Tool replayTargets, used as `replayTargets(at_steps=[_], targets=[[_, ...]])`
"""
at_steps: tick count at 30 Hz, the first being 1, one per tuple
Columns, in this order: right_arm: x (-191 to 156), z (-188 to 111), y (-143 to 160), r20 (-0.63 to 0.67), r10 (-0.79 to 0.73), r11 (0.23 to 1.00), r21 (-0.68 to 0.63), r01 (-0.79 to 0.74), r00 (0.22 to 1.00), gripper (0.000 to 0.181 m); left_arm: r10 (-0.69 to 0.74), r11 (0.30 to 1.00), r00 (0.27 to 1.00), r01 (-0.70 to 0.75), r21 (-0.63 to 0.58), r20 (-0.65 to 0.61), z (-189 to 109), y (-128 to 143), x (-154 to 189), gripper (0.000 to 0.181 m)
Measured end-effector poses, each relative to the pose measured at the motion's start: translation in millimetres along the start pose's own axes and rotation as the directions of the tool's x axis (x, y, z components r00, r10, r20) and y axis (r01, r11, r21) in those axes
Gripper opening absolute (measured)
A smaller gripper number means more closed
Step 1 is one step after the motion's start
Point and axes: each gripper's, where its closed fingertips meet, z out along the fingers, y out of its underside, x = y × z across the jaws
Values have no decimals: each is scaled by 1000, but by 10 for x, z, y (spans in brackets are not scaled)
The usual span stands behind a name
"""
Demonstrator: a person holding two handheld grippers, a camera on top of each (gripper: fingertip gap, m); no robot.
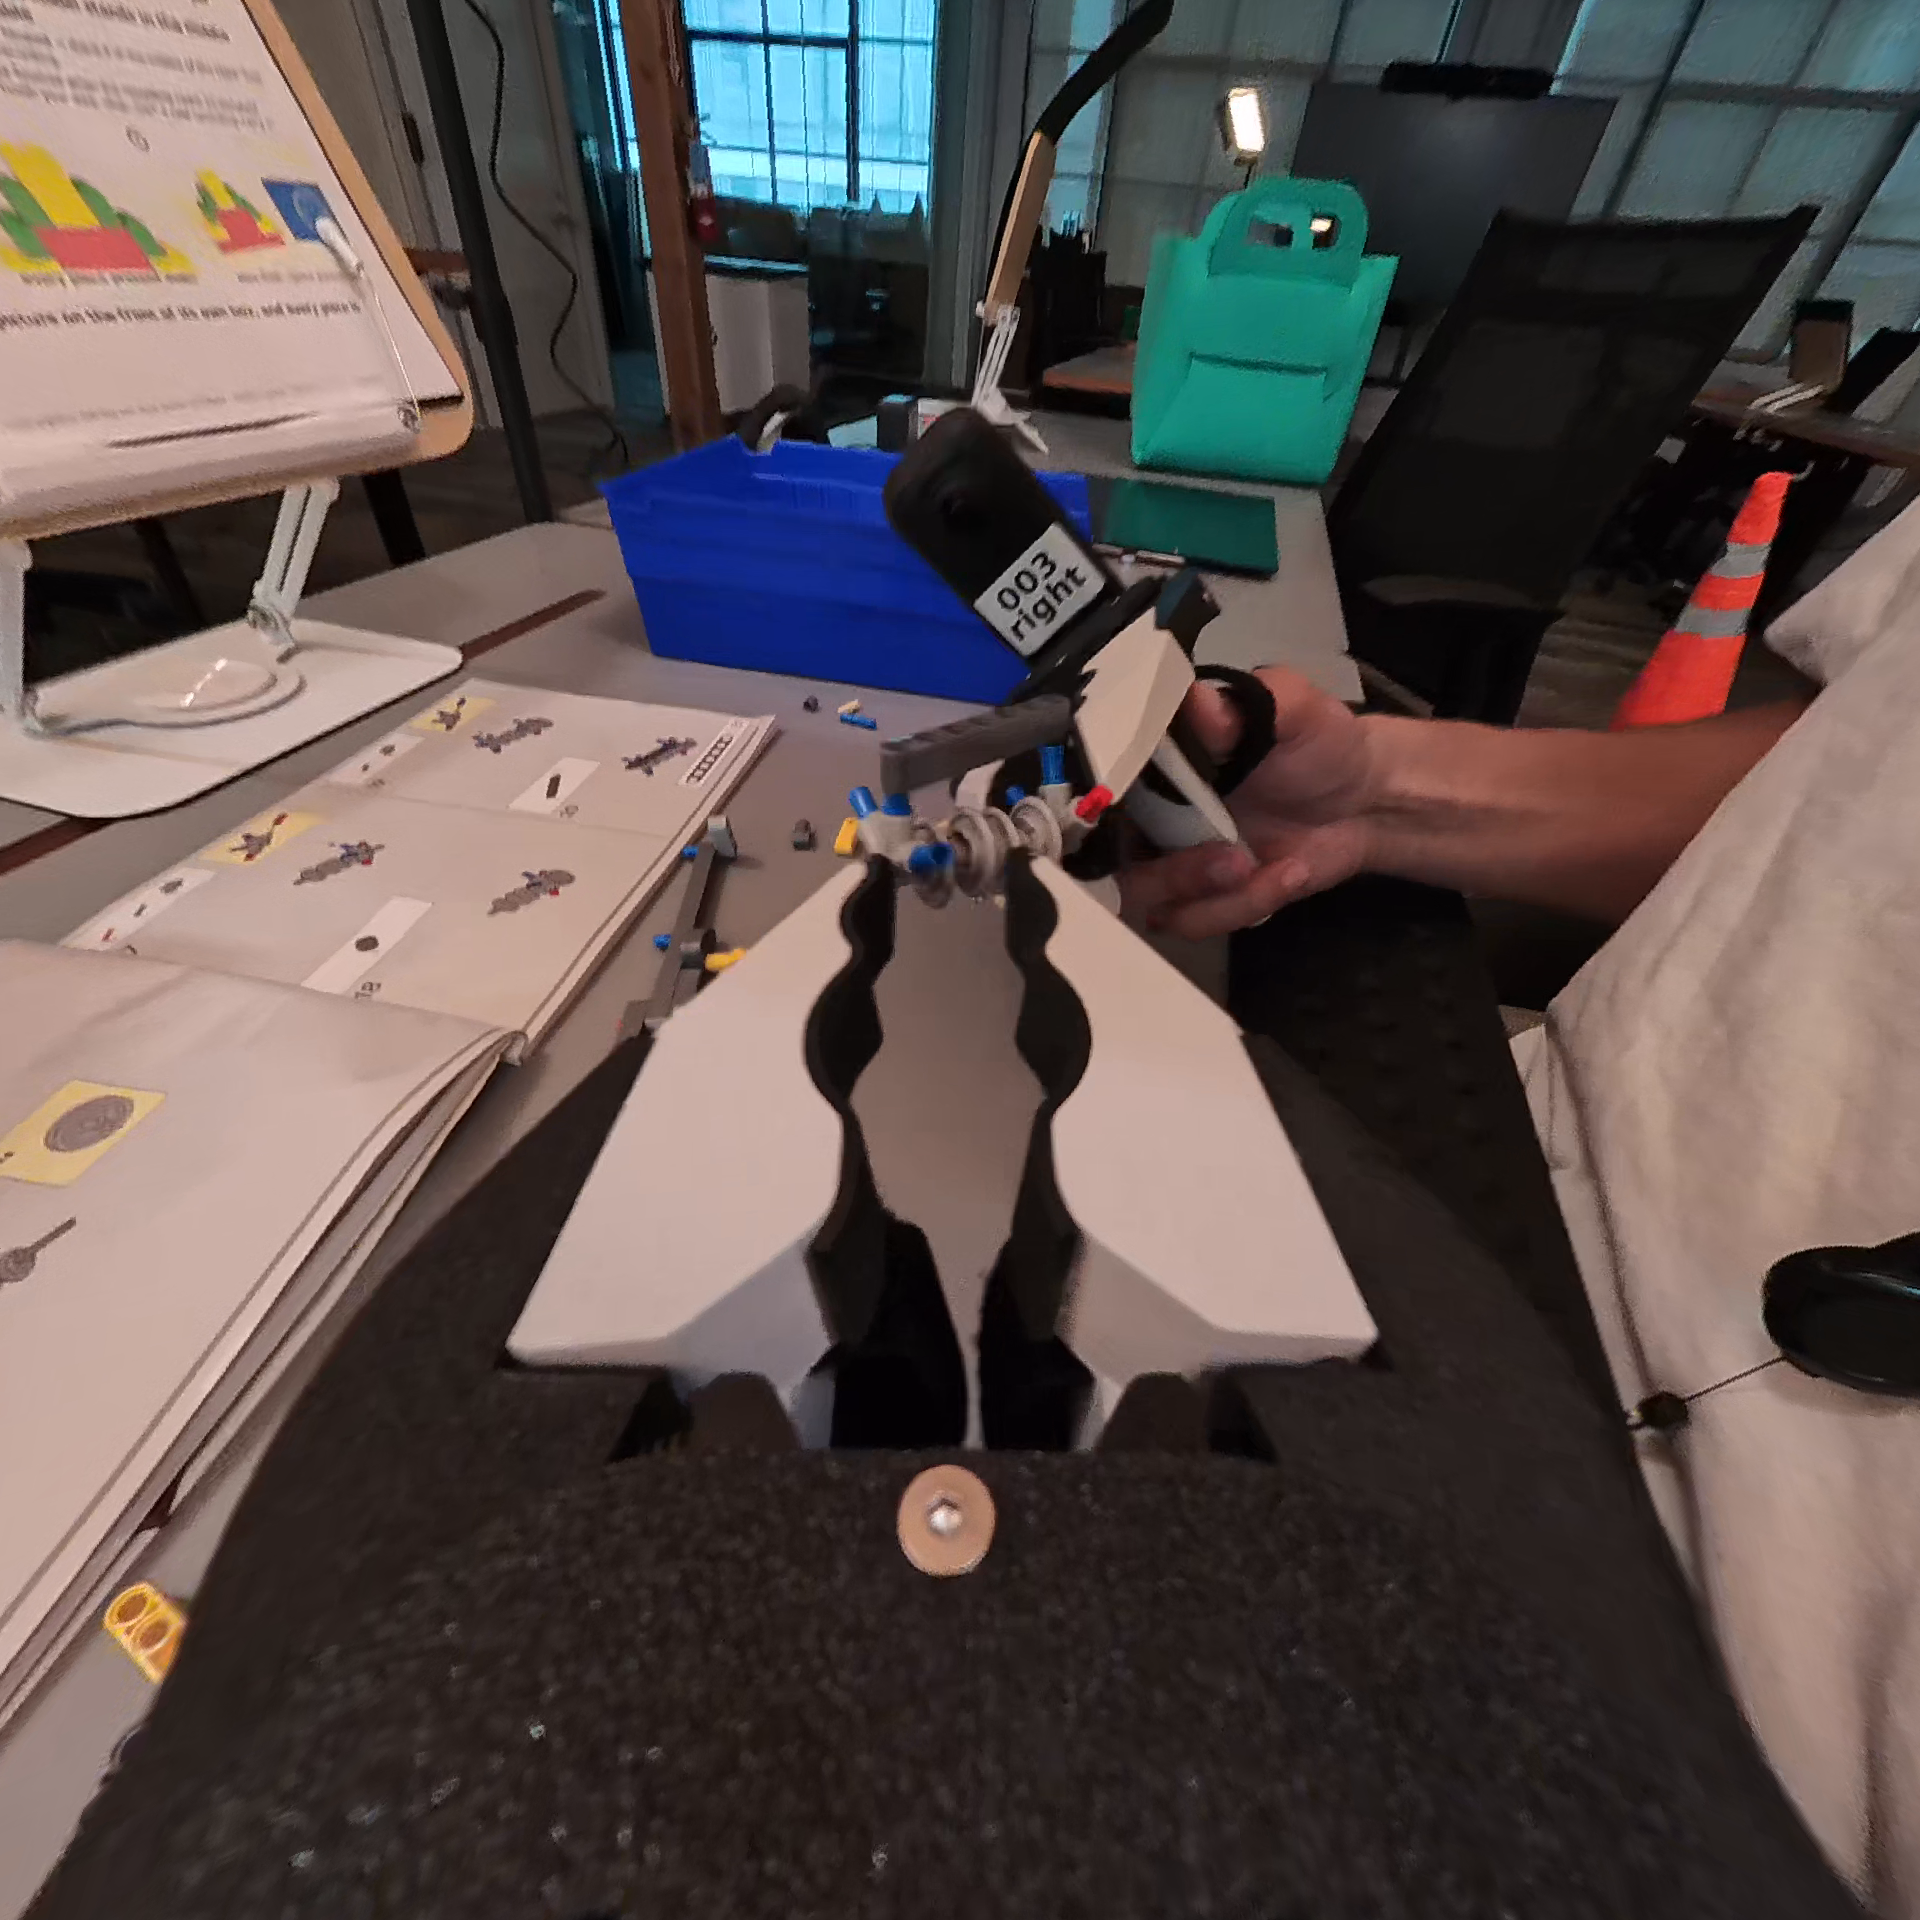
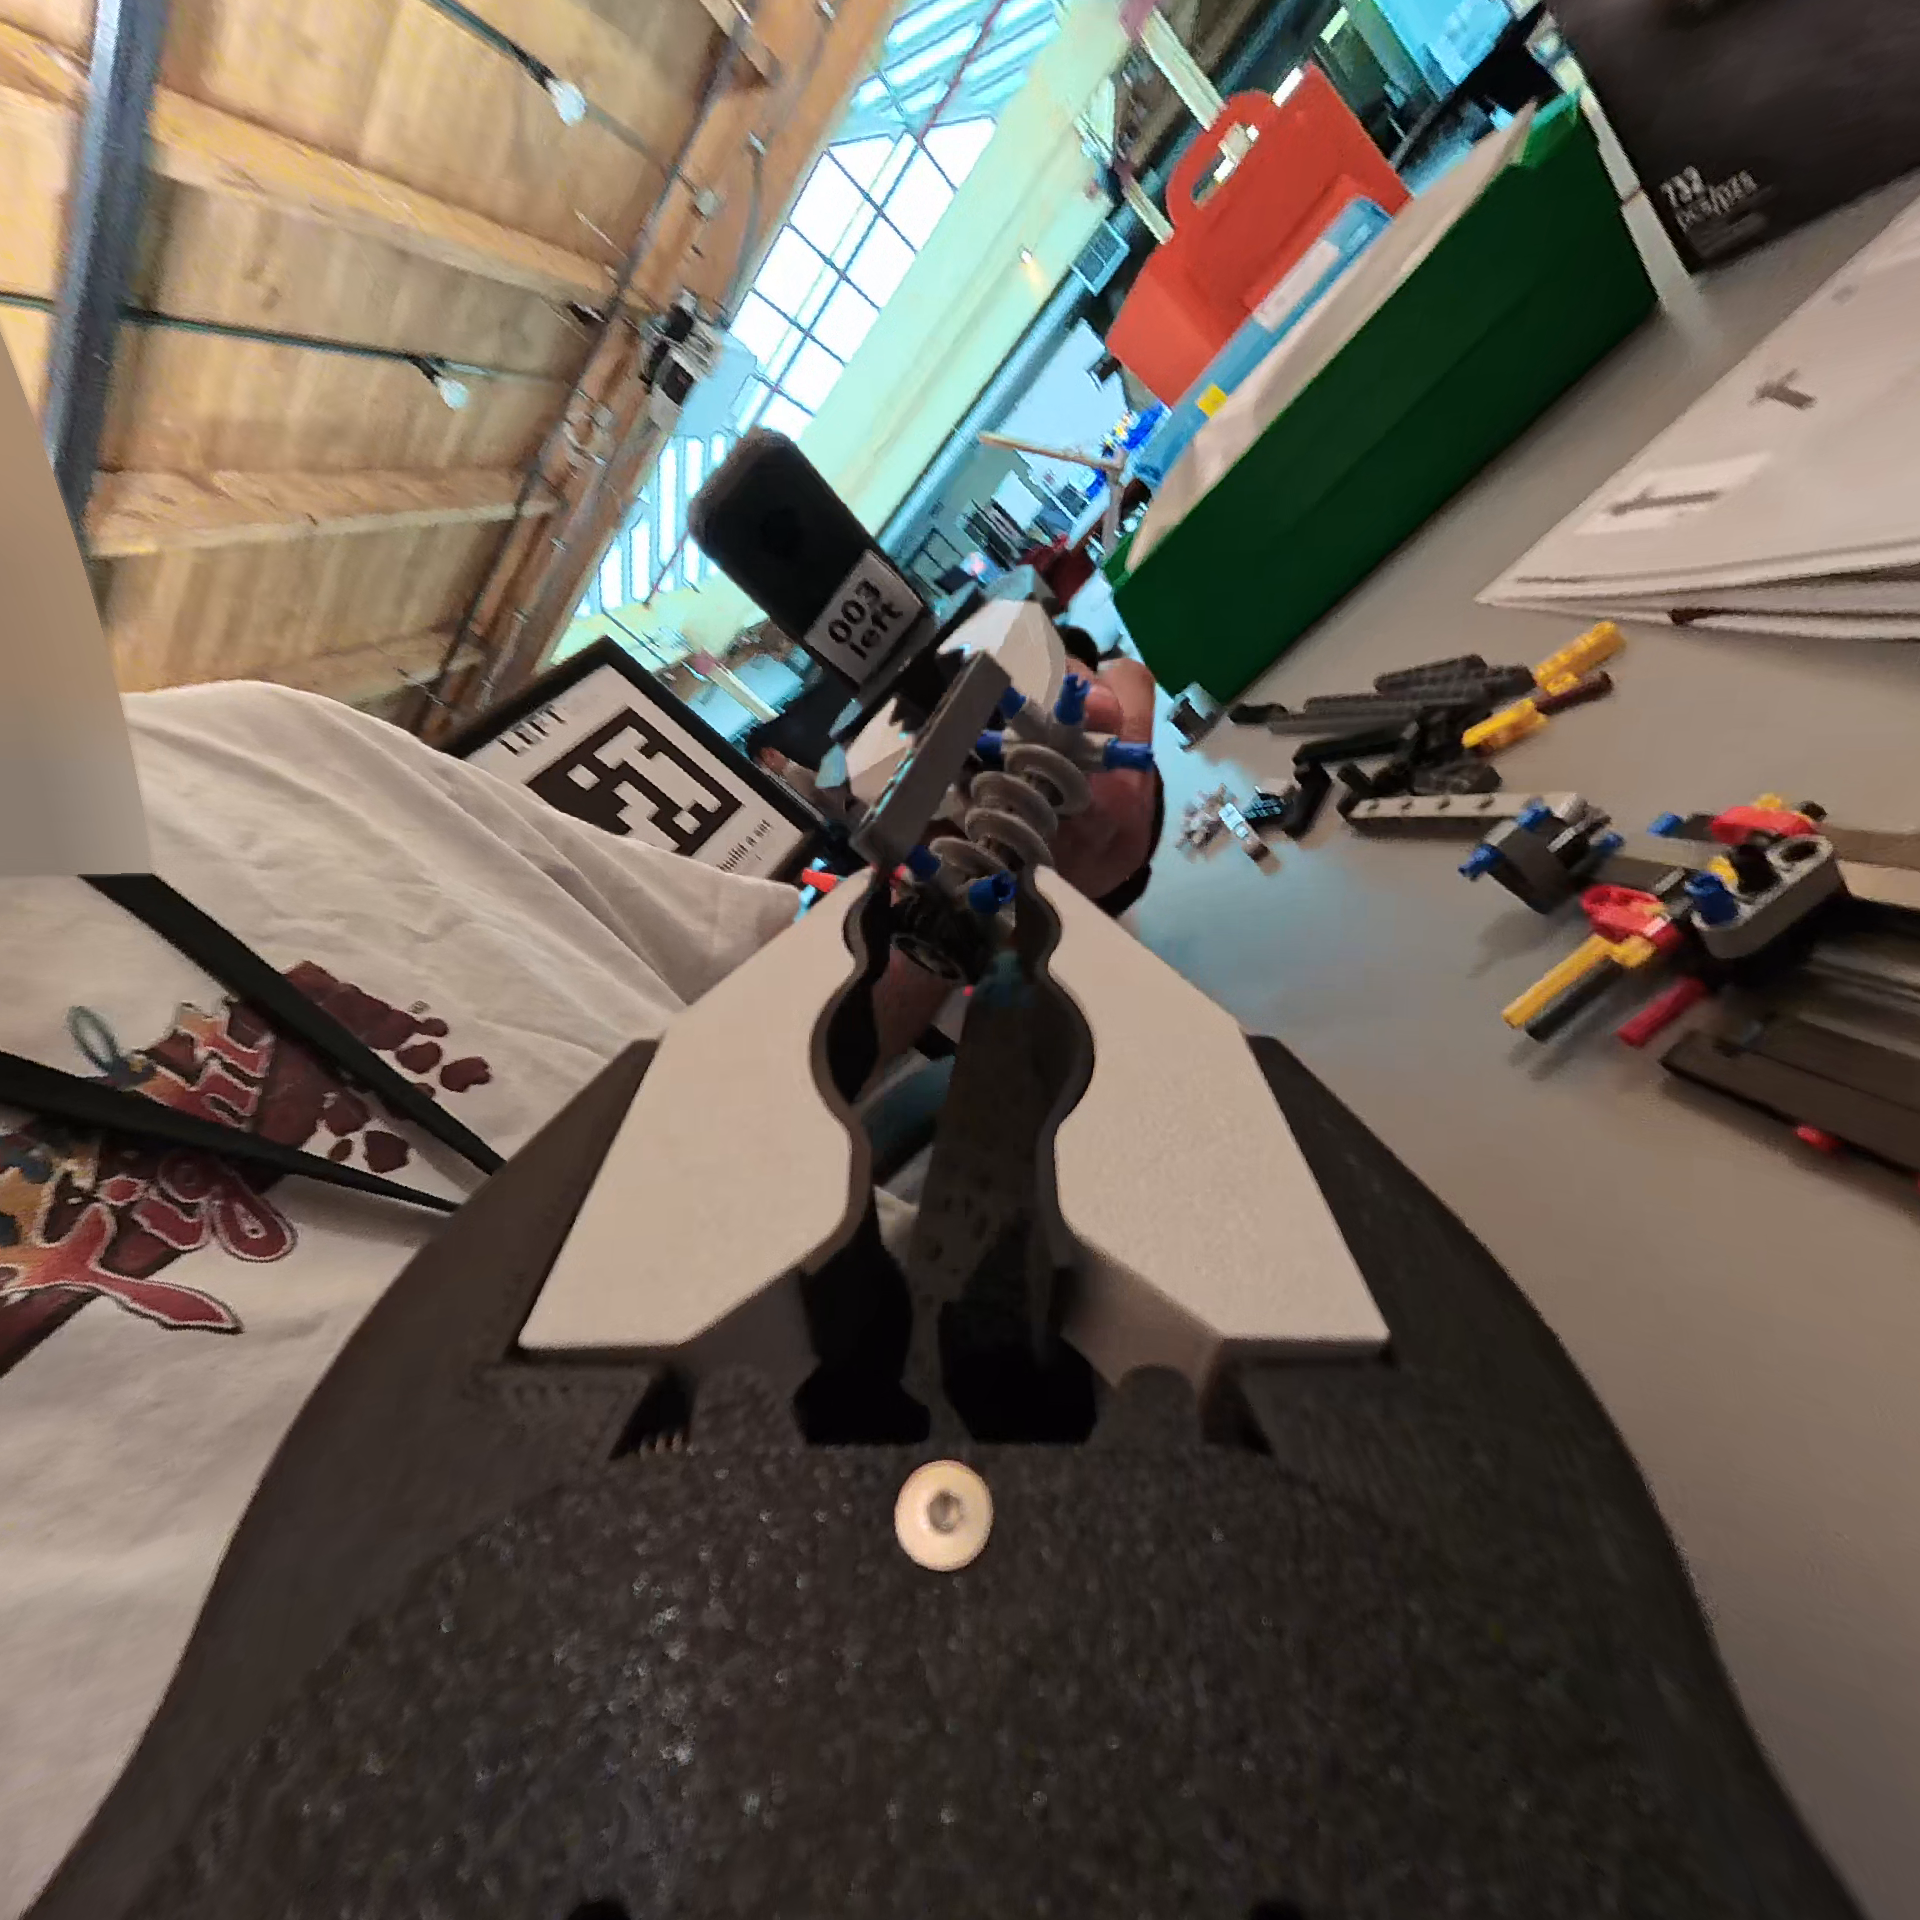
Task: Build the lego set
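where booklet point(image 1: 436, 831) lies: grey table point(image 1: 582, 613), windows point(image 1: 805, 99).

The left gripper point(image 1: 951, 883) and the right gripper point(image 1: 1049, 790) both pinch a small lego piece point(image 1: 966, 826) above the grey table point(image 1: 540, 603). An open booklet point(image 1: 416, 862) lies beside it.
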Motion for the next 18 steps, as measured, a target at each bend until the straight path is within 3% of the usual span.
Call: replayTargets(at_steps=[5, 11, 18], targets=[[-54, 69, -121, 52, -8, 999, 37, 6, 999, 22, 32, 999, 998, -33, 12, 54, -27, -47, -8, 61], [22, 145, -134, 9, -45, 999, 10, 45, 999, 22, 115, 993, 975, -112, -28, 190, 123, 47, -23, 88], [90, 179, -122, -42, -67, 998, -19, 66, 997, 22, 219, 975, 908, -214, -53, 357, 152, 45, -136, 64]])
